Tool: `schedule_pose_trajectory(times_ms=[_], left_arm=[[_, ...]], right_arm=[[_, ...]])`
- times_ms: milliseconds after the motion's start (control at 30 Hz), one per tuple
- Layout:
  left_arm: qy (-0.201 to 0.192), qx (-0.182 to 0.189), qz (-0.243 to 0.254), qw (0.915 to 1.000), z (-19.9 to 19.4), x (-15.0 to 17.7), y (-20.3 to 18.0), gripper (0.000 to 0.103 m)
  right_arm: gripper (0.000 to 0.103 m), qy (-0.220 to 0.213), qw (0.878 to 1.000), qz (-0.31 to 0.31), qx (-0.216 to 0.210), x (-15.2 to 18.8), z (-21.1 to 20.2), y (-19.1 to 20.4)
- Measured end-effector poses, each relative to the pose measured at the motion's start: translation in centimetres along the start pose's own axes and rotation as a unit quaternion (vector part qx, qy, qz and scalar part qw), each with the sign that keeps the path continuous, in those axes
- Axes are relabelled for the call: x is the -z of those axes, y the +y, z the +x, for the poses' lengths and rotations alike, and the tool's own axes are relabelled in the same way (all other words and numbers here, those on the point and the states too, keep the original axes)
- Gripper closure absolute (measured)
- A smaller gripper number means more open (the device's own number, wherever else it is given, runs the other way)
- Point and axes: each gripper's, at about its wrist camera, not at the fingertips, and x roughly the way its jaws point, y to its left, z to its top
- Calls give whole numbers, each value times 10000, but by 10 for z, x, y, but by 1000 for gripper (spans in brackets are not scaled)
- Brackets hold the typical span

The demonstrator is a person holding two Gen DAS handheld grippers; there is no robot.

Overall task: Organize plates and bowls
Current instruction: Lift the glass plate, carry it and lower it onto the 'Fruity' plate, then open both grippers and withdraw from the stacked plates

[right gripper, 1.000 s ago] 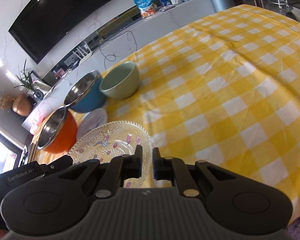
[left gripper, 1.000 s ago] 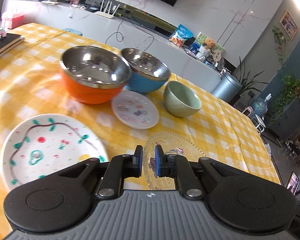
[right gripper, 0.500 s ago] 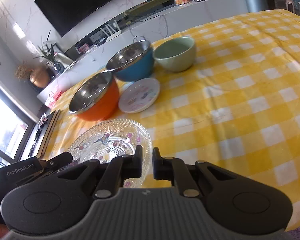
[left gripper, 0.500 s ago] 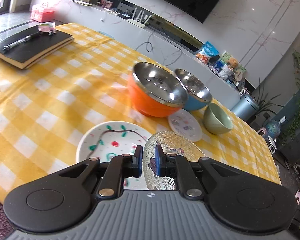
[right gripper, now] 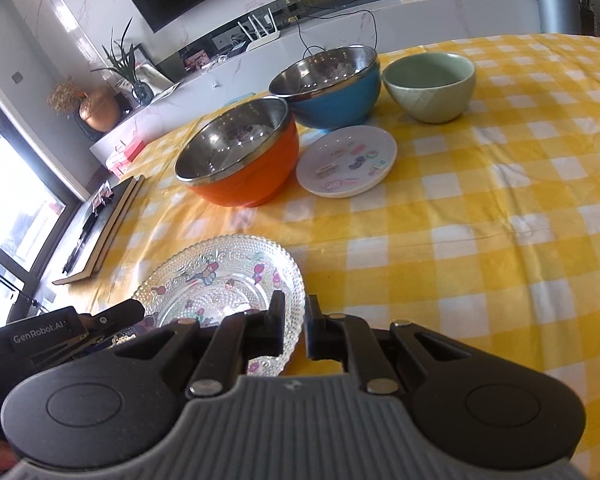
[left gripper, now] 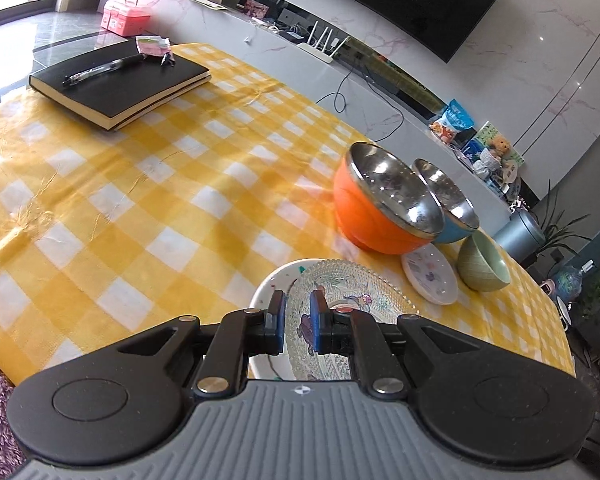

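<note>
A clear patterned glass plate [left gripper: 352,304] is held by its rim from two sides. My left gripper [left gripper: 298,320] is shut on its near-left rim, and my right gripper [right gripper: 294,326] is shut on its right rim [right gripper: 296,300]. The glass plate sits over a white painted plate [left gripper: 266,294], mostly hiding it; I cannot tell whether they touch. Beyond stand an orange steel-lined bowl [left gripper: 376,216], a blue steel-lined bowl [left gripper: 456,220], a small white saucer [left gripper: 430,274] and a green bowl [left gripper: 484,268].
A black notebook [left gripper: 120,80] with a pen lies at the table's far left corner. The yellow checked tablecloth [left gripper: 140,200] stretches bare between it and the plates. In the right wrist view the left gripper's body [right gripper: 60,332] sits at the lower left.
Both grippers have carried the glass plate leftwards, from beside the white painted plate to over it. Both views have swung, so the bowls now sit farther away.
</note>
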Motion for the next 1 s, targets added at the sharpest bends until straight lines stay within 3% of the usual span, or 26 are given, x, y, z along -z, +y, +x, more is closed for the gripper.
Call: schedule_pose_trajectory(times_ms=[733, 1000], left_arm=[[-22, -281, 407, 9988, 17, 1, 0, 90], [-17, -715, 870, 9936, 18, 4, -11, 91]], right_arm=[[96, -20, 9972, -673, 314, 0, 25, 16], [96, -99, 9933, -1050, 462, 2, 26, 25]])
